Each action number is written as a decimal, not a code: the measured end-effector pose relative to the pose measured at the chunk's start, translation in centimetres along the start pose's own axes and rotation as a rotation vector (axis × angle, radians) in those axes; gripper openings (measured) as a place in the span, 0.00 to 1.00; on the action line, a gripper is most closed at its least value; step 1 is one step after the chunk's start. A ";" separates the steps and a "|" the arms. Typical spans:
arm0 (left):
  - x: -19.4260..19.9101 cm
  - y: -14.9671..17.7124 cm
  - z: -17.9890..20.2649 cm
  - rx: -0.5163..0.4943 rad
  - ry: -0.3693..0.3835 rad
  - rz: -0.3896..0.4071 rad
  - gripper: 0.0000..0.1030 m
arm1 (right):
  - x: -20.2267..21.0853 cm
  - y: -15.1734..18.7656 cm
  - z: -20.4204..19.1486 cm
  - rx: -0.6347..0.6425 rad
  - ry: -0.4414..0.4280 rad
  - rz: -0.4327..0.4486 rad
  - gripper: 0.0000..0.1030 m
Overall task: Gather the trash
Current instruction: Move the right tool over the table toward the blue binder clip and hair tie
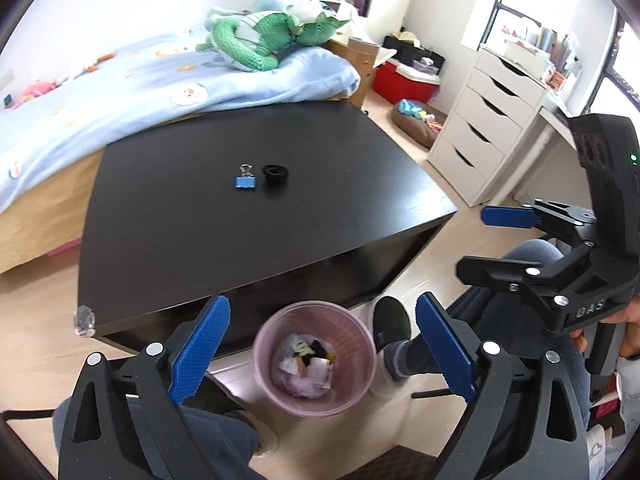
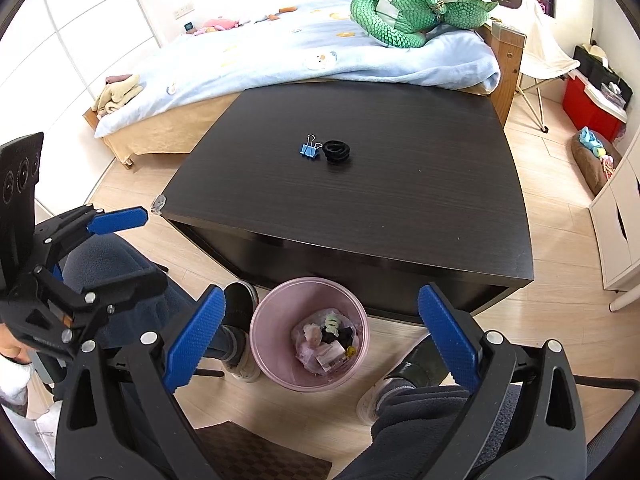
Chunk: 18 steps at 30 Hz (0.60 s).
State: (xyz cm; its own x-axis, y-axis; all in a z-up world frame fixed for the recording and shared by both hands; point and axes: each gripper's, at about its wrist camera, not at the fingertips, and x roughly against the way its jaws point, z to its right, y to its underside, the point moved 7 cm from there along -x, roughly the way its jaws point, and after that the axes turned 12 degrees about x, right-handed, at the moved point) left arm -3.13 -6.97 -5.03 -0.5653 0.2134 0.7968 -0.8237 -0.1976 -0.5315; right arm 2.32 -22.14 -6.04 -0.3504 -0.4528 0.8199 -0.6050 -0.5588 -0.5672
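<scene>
Left claw (image 1: 322,350) wide and empty, pink bin (image 1: 315,358) of trash below between its fingers

The left tool (image 1: 322,350) hangs wide apart over the pink bin (image 1: 316,356); a clip (image 1: 245,181) and black ring (image 1: 274,174) lie on the desk (image 1: 200,220).

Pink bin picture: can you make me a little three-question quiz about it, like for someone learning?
1. True or false: the pink bin stands on the floor in front of the dark table.
2. Which two small things lie on the table?
   A. blue binder clip and black ring
   B. a spoon and a cup
   C. two socks
3. Fill in: the jaws of the left gripper and the right gripper are both ____, with nothing between them.

Key: 1 true; 2 A; 3 open.
</scene>
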 end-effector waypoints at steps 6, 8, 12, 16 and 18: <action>0.1 -0.4 -0.8 0.024 -0.029 0.019 0.93 | -0.2 0.1 -0.1 0.001 -0.003 -0.003 0.95; 0.0 -0.4 -1.0 0.029 -0.032 0.018 0.93 | -0.3 0.1 -0.2 0.001 -0.002 -0.003 0.96; 0.0 -0.6 -1.2 0.044 -0.032 0.019 0.93 | -0.3 -0.1 -0.1 0.001 0.000 0.002 0.96; -0.2 -0.8 -1.4 0.053 -0.039 0.015 0.93 | -0.4 -0.2 -0.3 0.001 0.000 0.002 0.96; -0.2 -1.0 -1.6 0.059 -0.040 0.016 0.93 | -0.6 -0.4 -0.3 0.001 -0.006 0.003 0.97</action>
State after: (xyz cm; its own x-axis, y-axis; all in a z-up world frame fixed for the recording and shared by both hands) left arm -2.24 -5.26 -5.15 -0.5755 0.1717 0.7995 -0.8096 -0.2575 -0.5275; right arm 2.52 -21.41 -6.25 -0.3480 -0.4584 0.8178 -0.6033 -0.5581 -0.5696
